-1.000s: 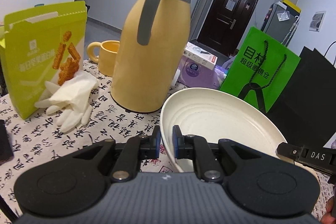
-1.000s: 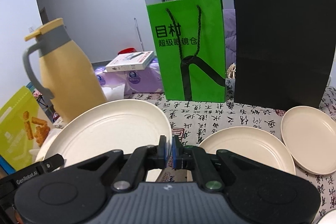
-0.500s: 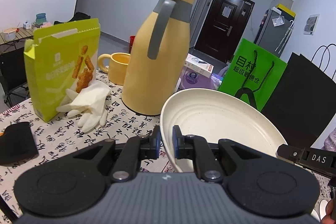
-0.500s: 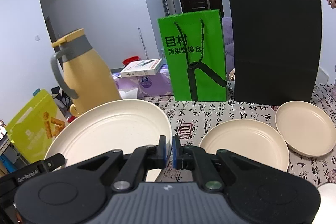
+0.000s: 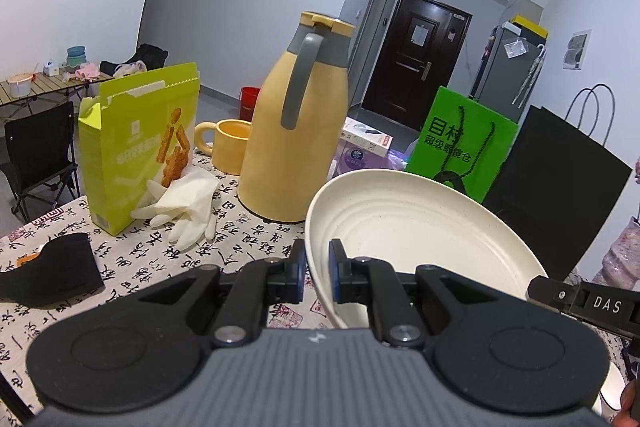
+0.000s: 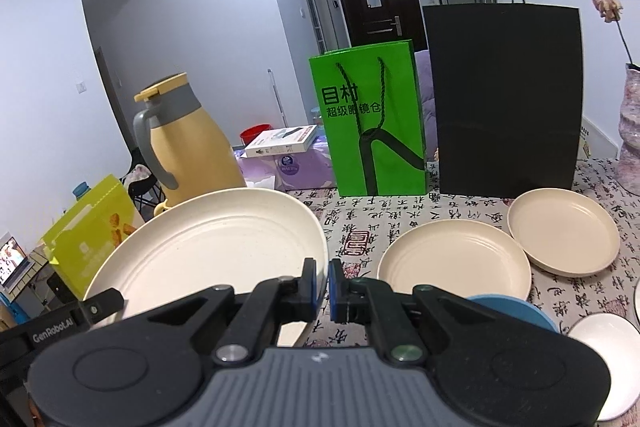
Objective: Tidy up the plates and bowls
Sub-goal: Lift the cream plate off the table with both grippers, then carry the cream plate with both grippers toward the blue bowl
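**Grippers sharing one large cream plate above the table**

Fingers of the left gripper (image 5: 317, 273) are clamping the left rim of the large cream plate (image 5: 408, 227), one pad inside the rim and one outside. On the opposite edge, the right gripper (image 6: 321, 281) is pinching the same plate's right rim, so both tools are carrying it tilted above the calligraphy-print tablecloth (image 6: 400, 215).

Just beyond the right gripper, a blue dish (image 6: 516, 311) is peeking out beside a white bowl (image 6: 604, 343). A little farther, two smaller cream plates are lying flat: the nearer plate (image 6: 454, 259) and the farther plate (image 6: 564, 231), their rims almost touching.

On the left side, white gloves (image 5: 184, 207) are resting against an open snack box (image 5: 136, 143). Behind them a yellow mug (image 5: 228, 145) is standing next to the yellow thermos jug (image 5: 296, 131). At the back, a green paper bag (image 6: 374, 119) and a black paper bag (image 6: 506, 99) are standing upright side by side.
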Tool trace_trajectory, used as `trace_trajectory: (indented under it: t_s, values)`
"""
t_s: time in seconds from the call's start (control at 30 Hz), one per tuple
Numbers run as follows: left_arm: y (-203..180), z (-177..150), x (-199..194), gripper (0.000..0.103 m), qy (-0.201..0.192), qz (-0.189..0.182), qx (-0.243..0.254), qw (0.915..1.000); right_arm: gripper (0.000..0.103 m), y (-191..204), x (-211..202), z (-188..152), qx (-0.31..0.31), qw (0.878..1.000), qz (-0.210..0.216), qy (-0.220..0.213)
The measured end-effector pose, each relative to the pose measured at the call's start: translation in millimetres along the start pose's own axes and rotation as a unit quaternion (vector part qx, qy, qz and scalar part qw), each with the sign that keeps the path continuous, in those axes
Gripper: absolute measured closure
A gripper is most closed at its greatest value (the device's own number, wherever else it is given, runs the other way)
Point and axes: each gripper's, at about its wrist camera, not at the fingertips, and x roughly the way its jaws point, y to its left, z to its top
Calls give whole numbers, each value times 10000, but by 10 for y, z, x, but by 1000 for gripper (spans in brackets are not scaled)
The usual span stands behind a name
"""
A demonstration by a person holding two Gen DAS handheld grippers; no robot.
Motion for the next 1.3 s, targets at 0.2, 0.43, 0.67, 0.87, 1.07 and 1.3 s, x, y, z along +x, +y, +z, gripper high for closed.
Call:
trace_trajectory:
  t_s: [0.2,0.43,0.67,0.87,1.07,1.3]
  values:
    - [-71,-94,-253,91,-106,-77,68,9999,97,-55,-287,-99,33,9999,-28,-123]
    - [-181,-215,-530,91,-204,-182,161,9995,97,-163,-604,-197,128,9996,-47,-244]
    - [-304,-357,-775,91,-279,-295,228,9989,97,-286,-898,-317,196,9990,-79,-398]
    - [-440,-476,-958,91,-331,-430,318,9980,97,-450,-1145,-432,257,9984,-162,-480]
    - [-616,-618,-1094,91,-324,-607,428,9967,97,-632,-1401,-537,363,9971,-294,-607]
    - [-768,-835,-1216,91,-296,-823,471,9951,97,-859,-1654,-705,513,9952,-445,-703]
